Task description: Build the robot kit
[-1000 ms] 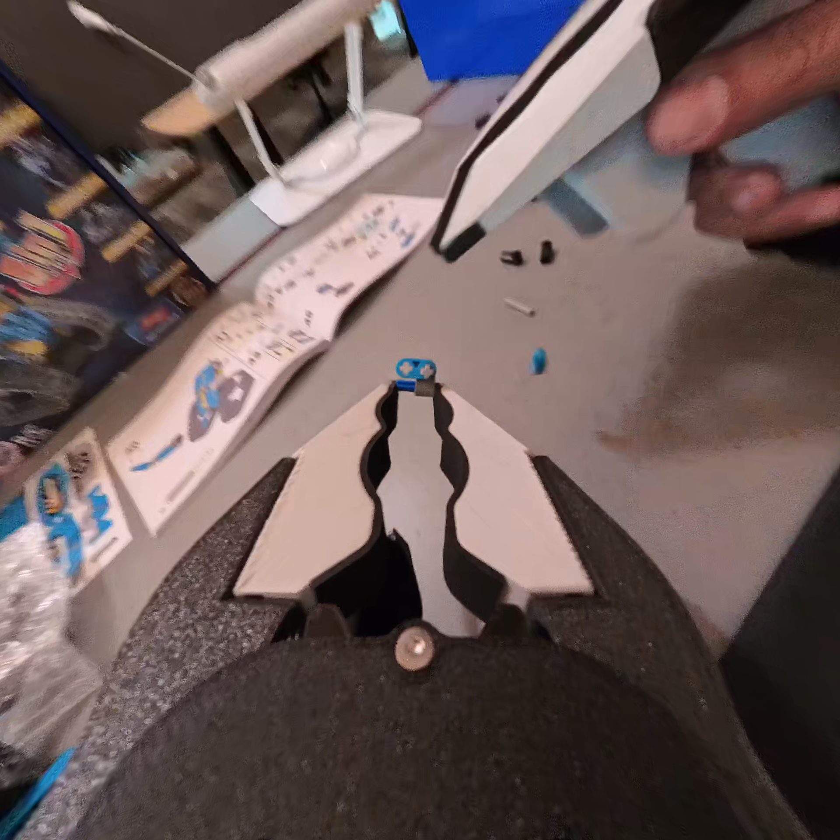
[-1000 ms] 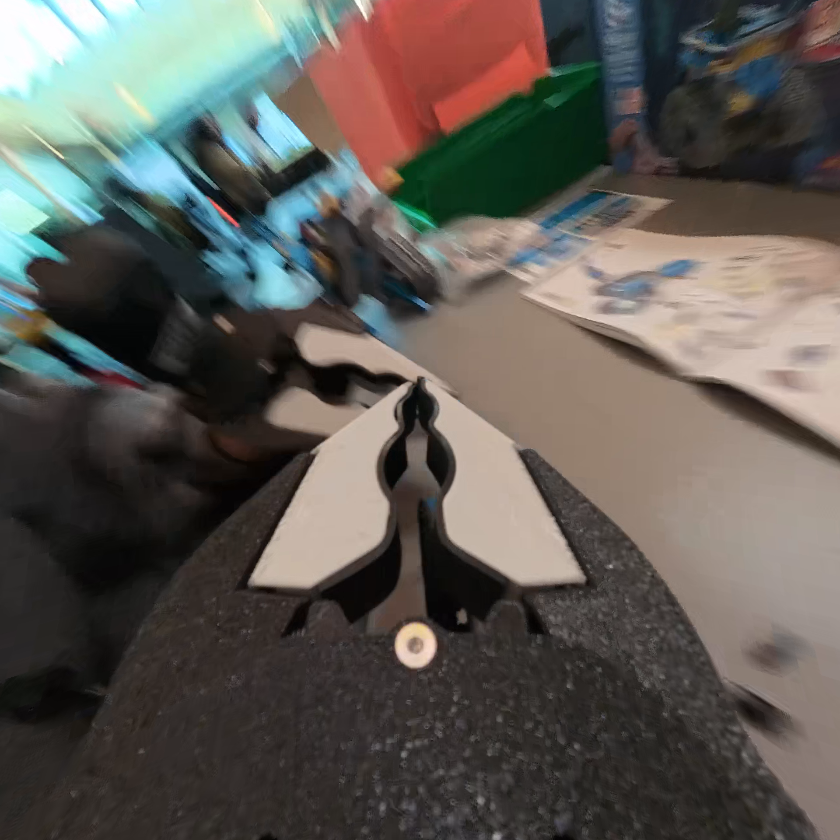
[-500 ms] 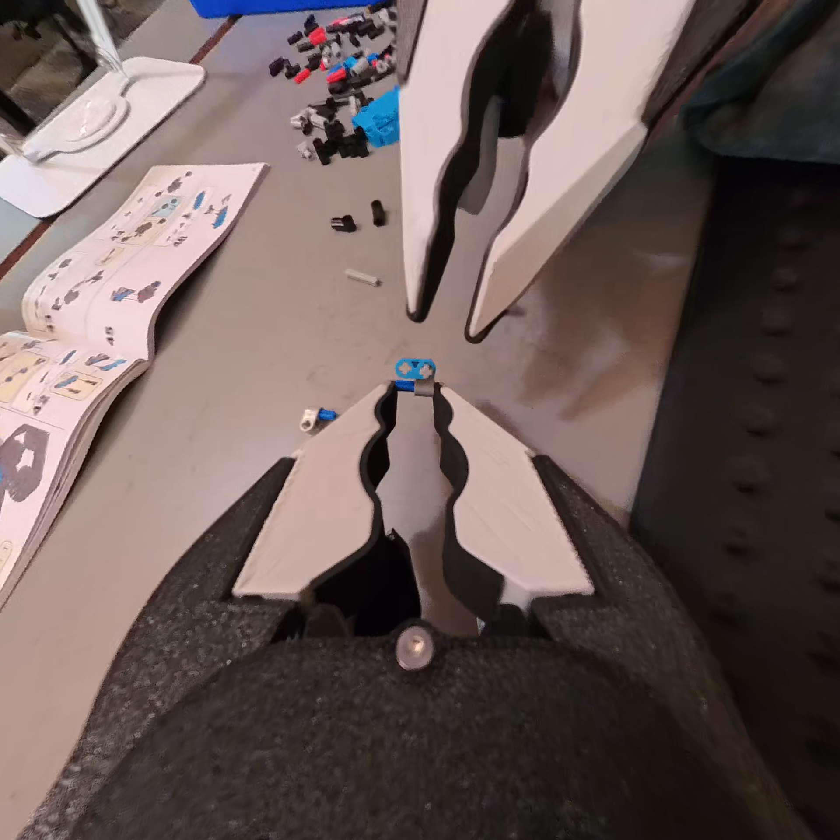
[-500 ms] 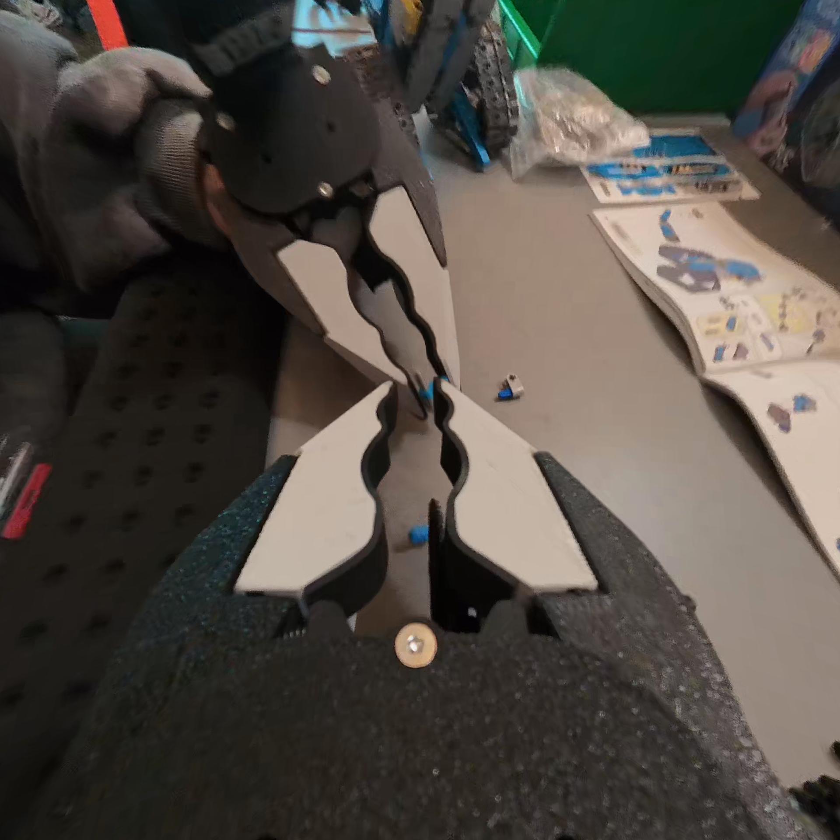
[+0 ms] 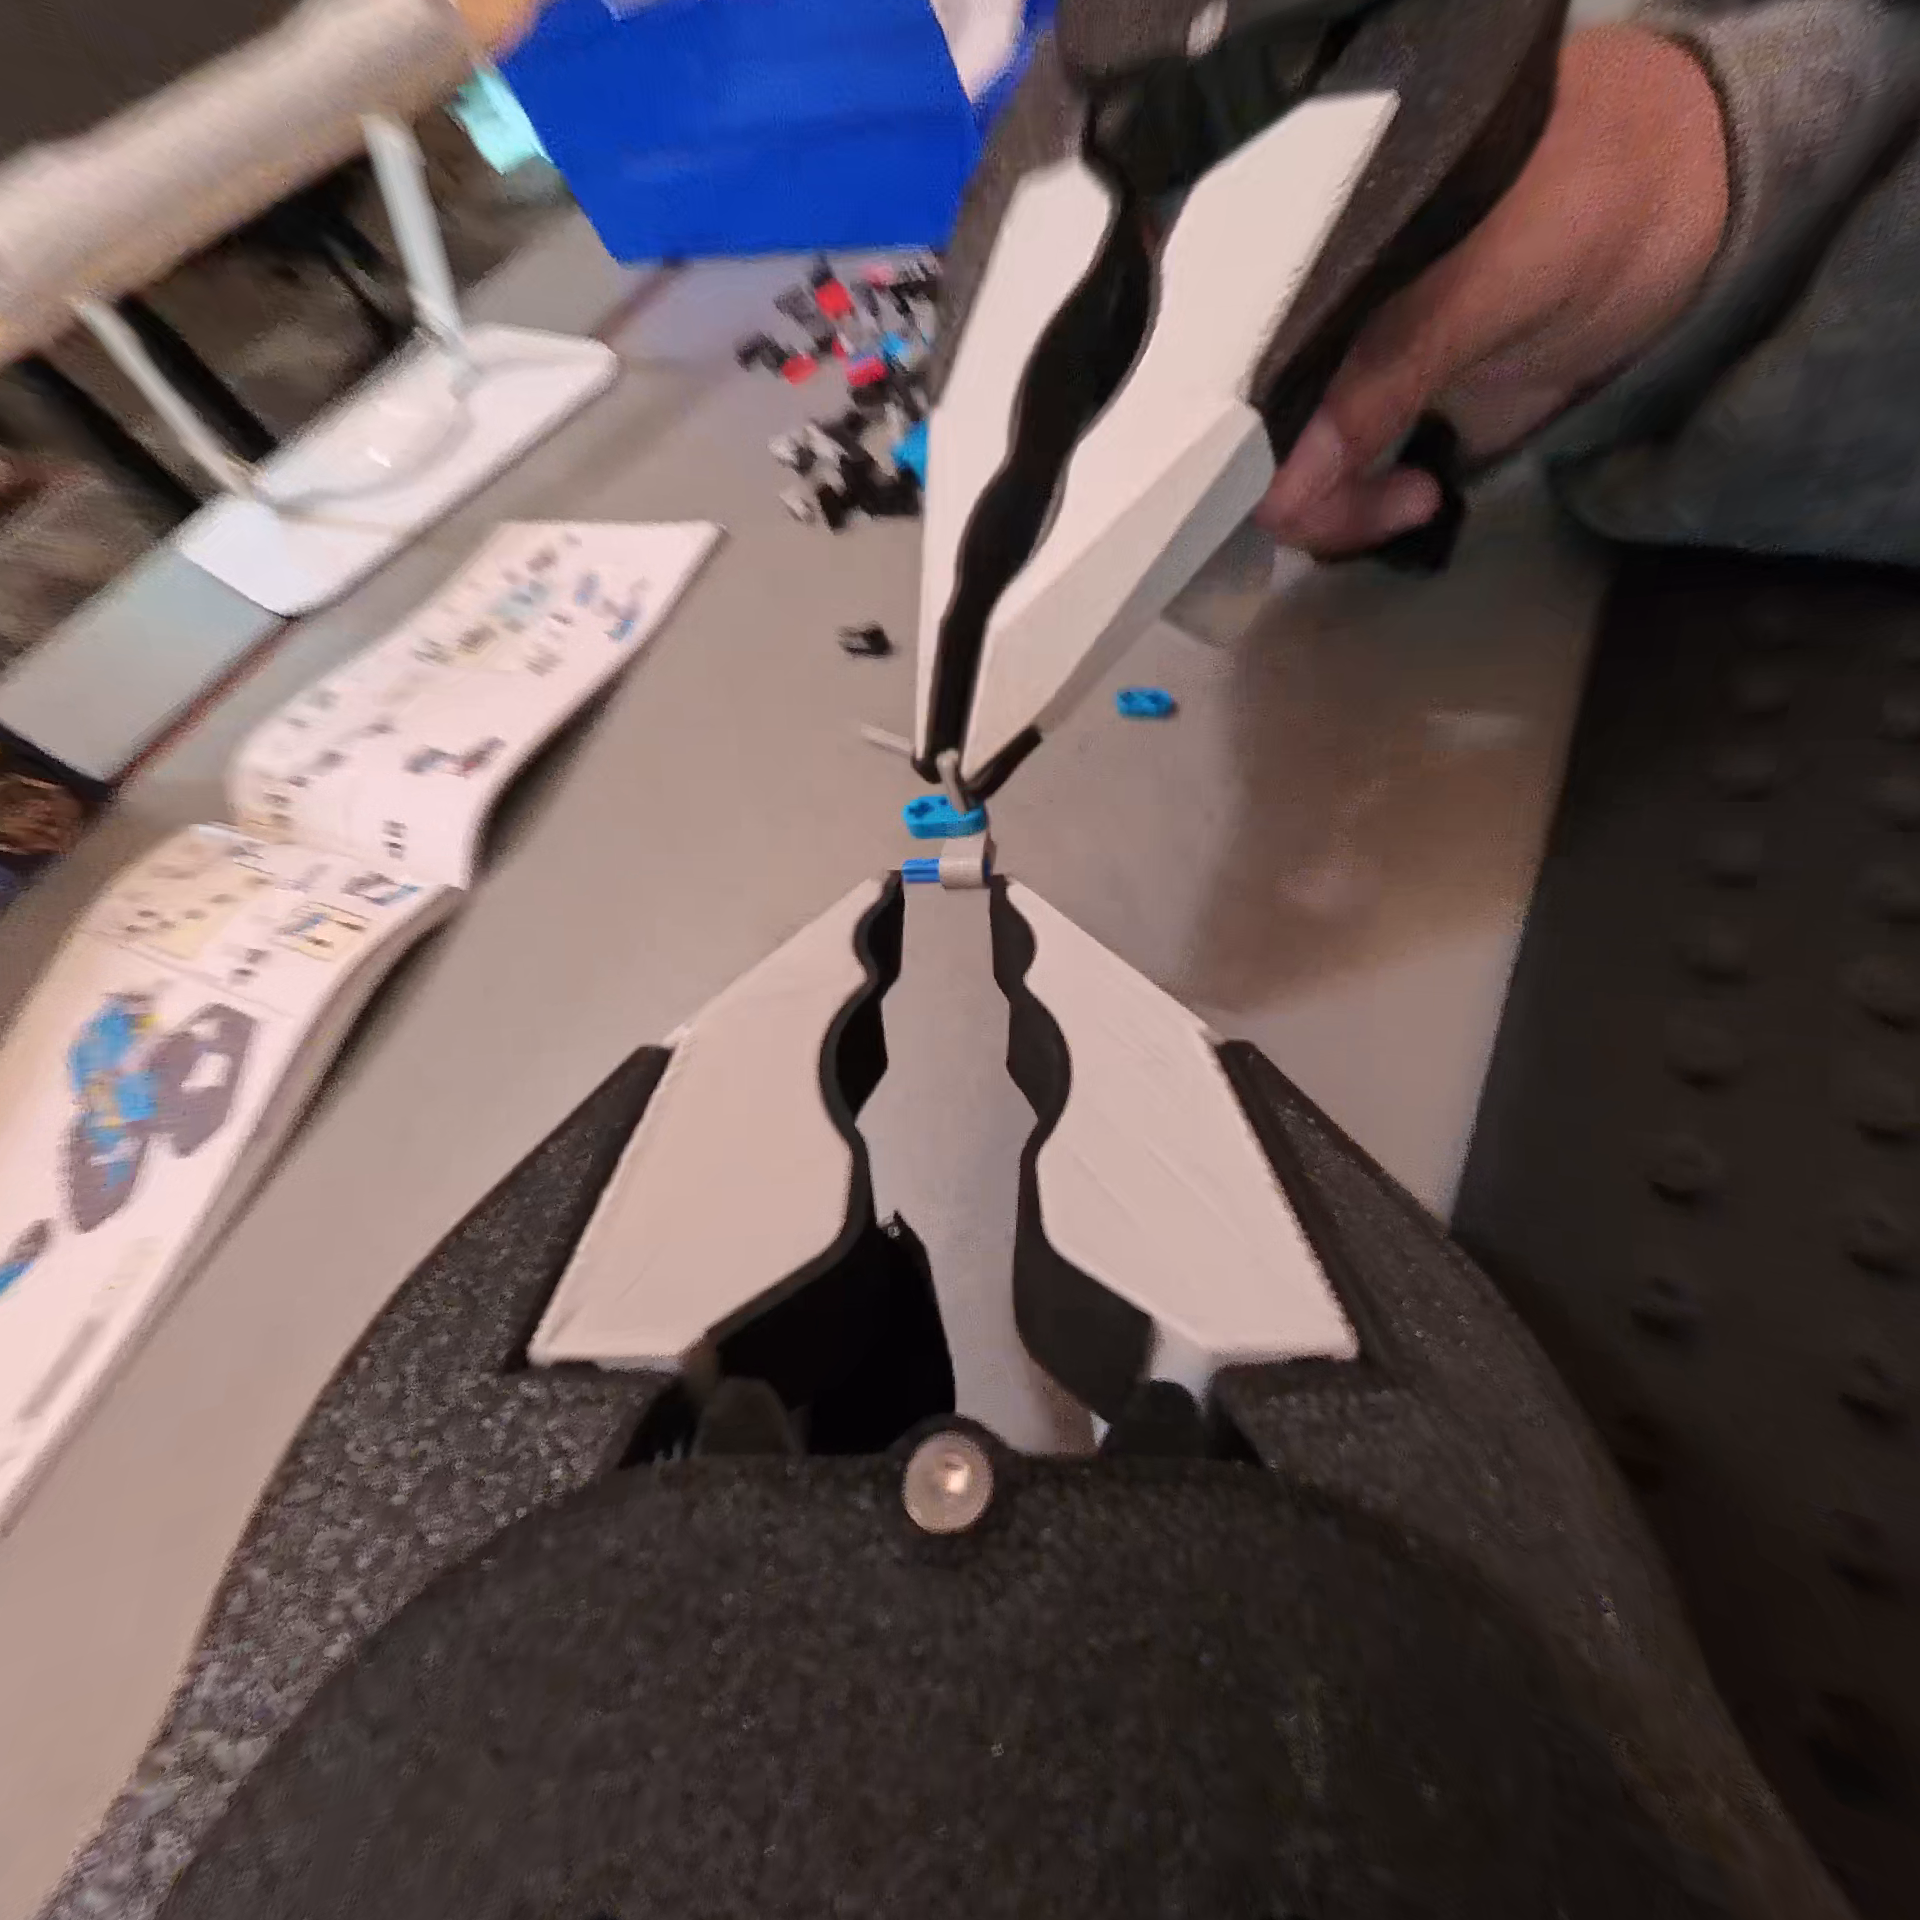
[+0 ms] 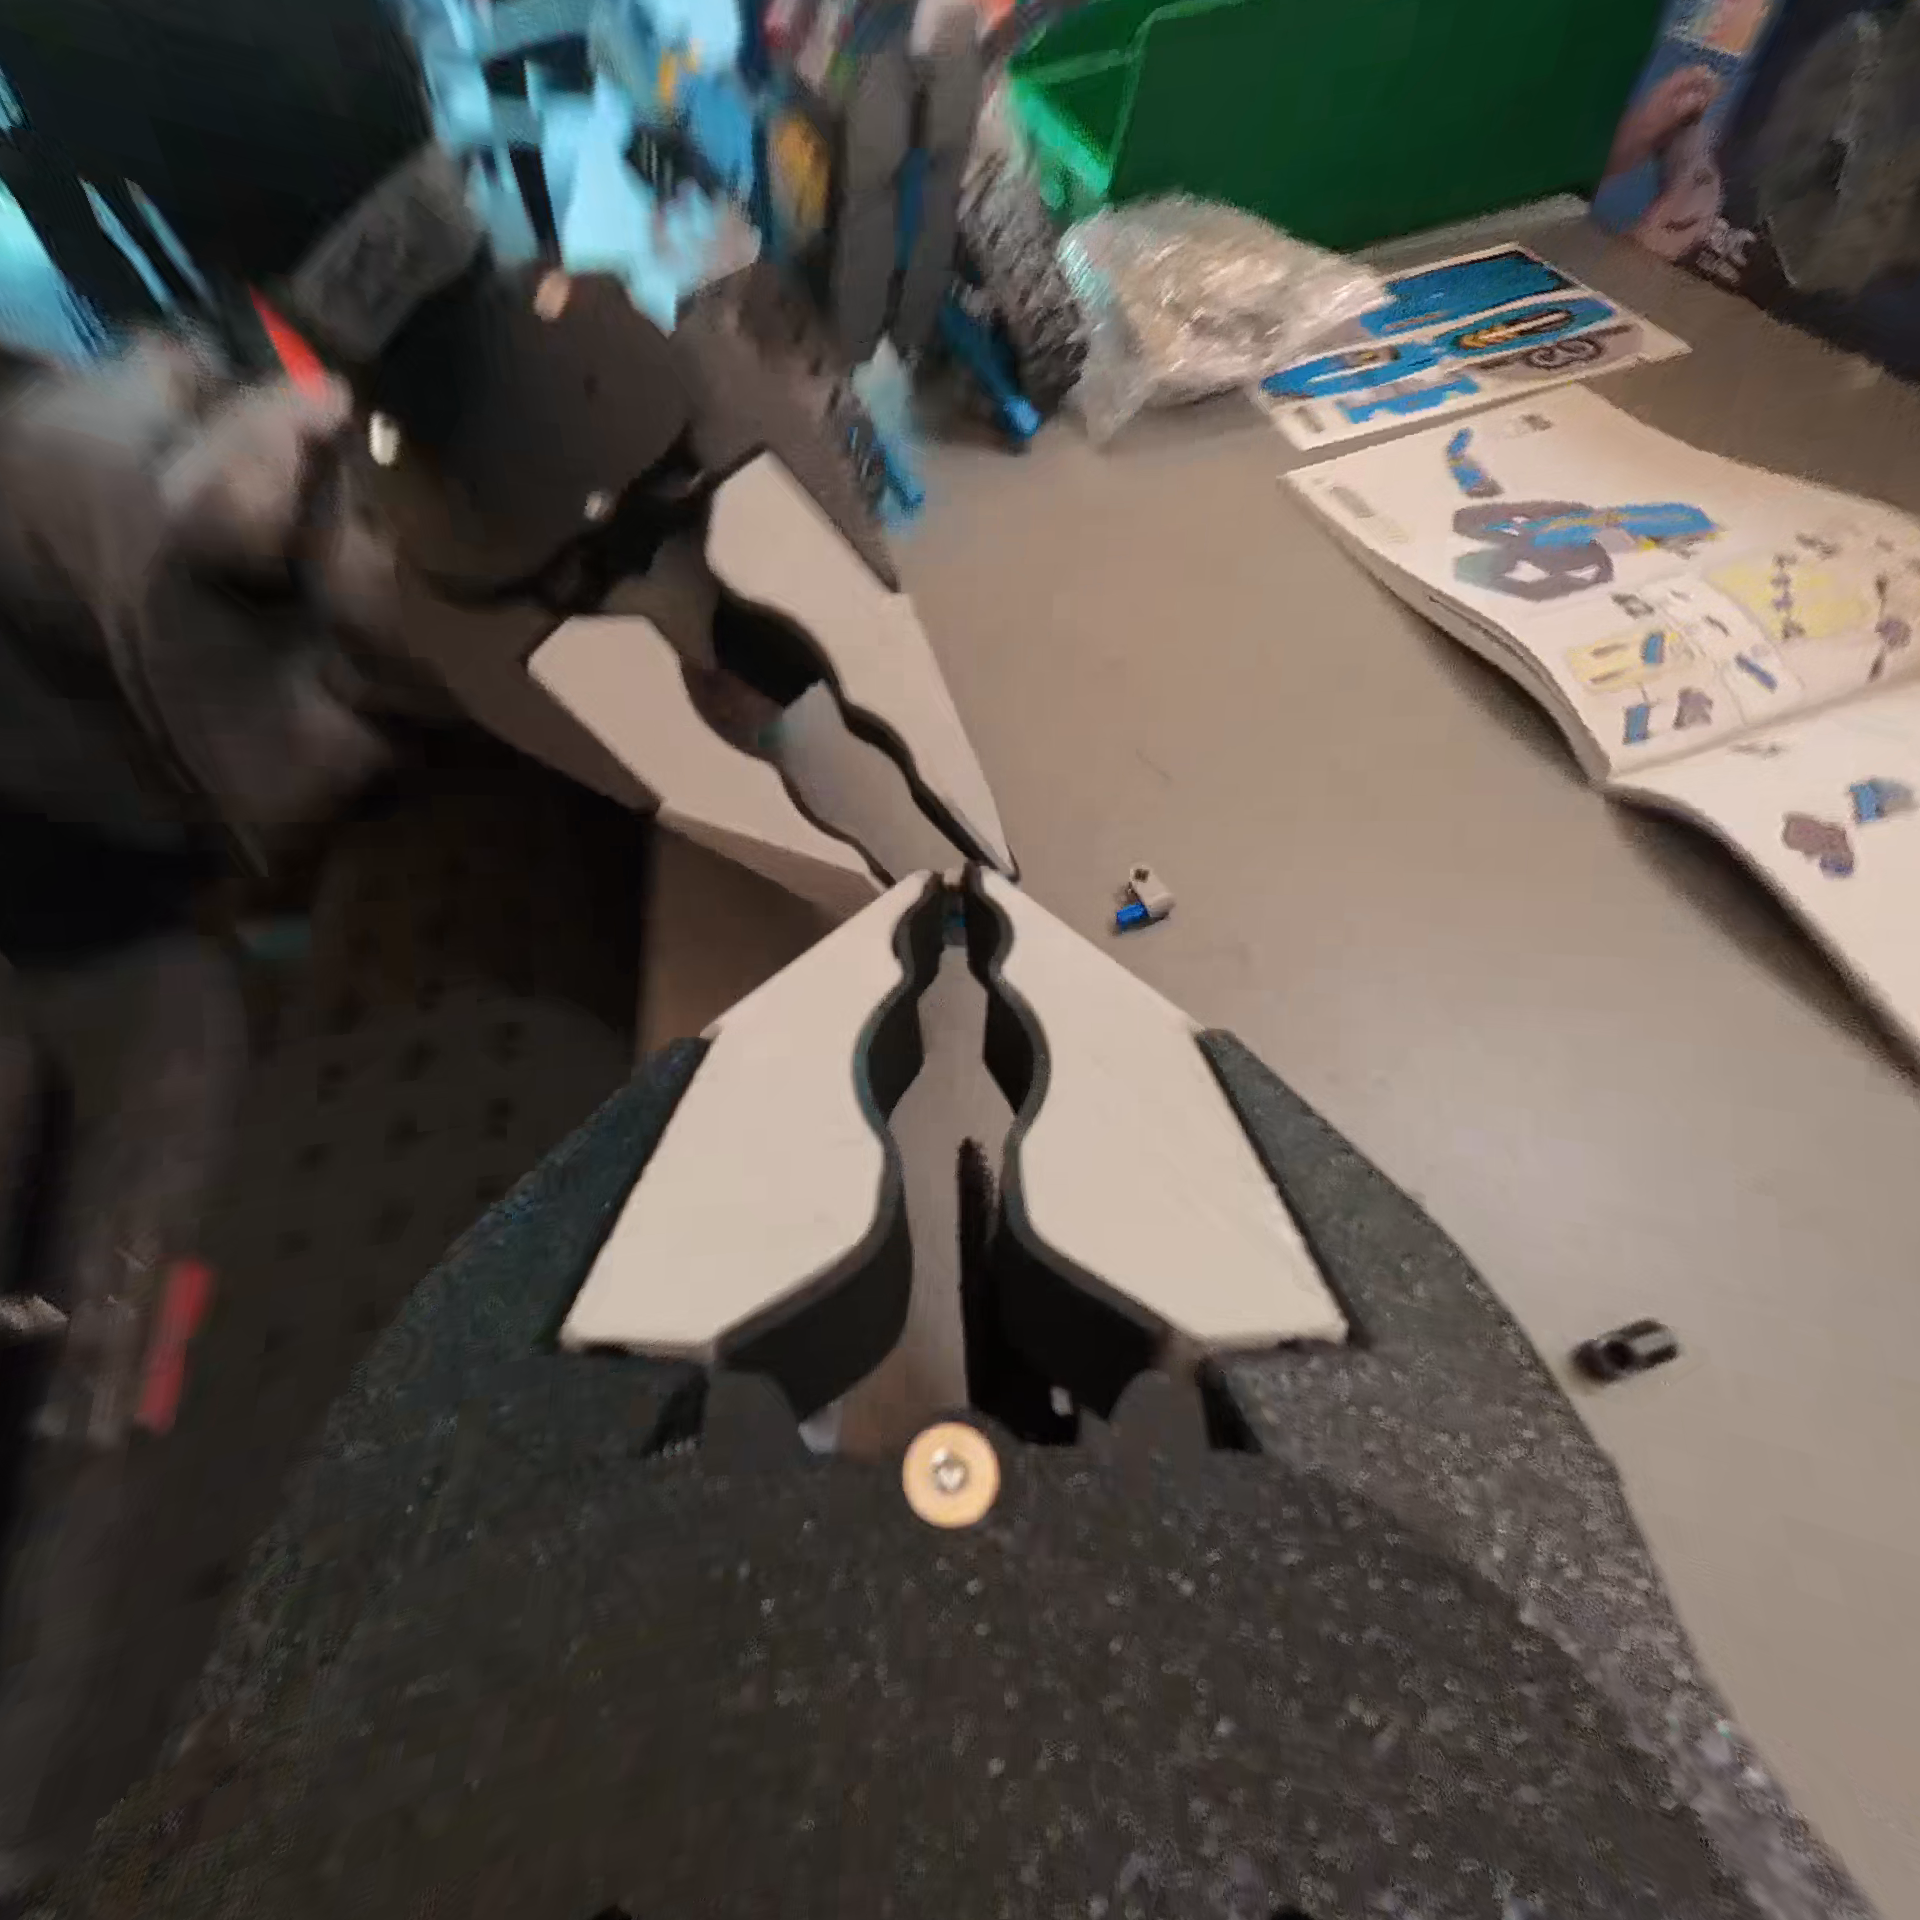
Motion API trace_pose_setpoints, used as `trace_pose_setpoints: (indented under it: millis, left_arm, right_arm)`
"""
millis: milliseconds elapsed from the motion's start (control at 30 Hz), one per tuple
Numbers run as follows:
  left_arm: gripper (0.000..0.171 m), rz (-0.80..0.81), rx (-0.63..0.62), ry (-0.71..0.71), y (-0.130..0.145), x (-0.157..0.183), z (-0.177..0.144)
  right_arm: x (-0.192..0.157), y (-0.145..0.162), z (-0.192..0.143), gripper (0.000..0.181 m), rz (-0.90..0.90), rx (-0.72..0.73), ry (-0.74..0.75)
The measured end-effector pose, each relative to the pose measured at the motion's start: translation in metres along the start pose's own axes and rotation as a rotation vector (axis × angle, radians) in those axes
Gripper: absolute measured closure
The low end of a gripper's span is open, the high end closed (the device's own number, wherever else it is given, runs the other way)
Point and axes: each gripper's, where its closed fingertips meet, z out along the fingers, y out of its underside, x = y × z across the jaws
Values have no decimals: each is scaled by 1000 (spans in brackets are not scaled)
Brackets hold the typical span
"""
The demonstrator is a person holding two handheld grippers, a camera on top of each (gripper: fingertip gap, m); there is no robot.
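At frame centre, my left tool [image 5: 943, 878] is pinching a blue-grey pin [image 5: 945, 873] crosswise; my right tool [image 5: 961, 774], nearly closed, is gripping a grey peg [image 5: 952, 774] in a blue link [image 5: 940, 818] just above.

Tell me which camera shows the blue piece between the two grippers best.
The left wrist view: the blue piece sits clear between both tips. In the right wrist view only a sliver of blue shows between the fingers.

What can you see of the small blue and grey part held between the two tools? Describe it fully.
The small blue and grey part looks like plastic building pieces joined together: a flat blue link with holes, a grey connector and a blue ribbed pin end. It hangs above the grey table, pinched below by the left tool and above by the right tool.
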Motion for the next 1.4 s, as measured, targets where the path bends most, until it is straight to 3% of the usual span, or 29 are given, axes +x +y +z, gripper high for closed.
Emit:
trace_pose_setpoints:
  millis: [100, 167, 300, 433, 700, 933, 1167, 1300, 1400]
  left_arm:
    - [152, 117, 95, -158, -21, -12, -13]
    - [151, 232, 114, -235, -29, -9, -17]
    - [148, 405, 92, -396, -34, -14, -21]
    - [152, 411, 60, -465, -35, -22, -21]
    - [147, 388, 5, -493, -27, -31, -17]
    - [165, 521, 65, -471, -36, -18, -19]
    - [167, 300, 134, -272, -35, -13, -20]
    - [168, 258, 156, -224, -35, -12, -23]
    - [168, 302, 135, -153, -27, -2, -22]
  right_arm:
    - [13, -16, -3, 178, 331, 141, -45]
    - [10, -22, 0, 178, 523, 216, -150]
    - [11, -33, -3, 178, 660, 305, -230]
    - [12, -39, -8, 179, 763, 384, -297]
    - [12, -38, -3, 178, 694, 357, -231]
    - [6, -44, -9, 178, 766, 401, -359]
    - [3, -43, -9, 178, 763, 378, -388]
    - [9, -43, -22, 167, 632, 322, -321]
    - [20, -4, -43, 165, 310, 81, -105]
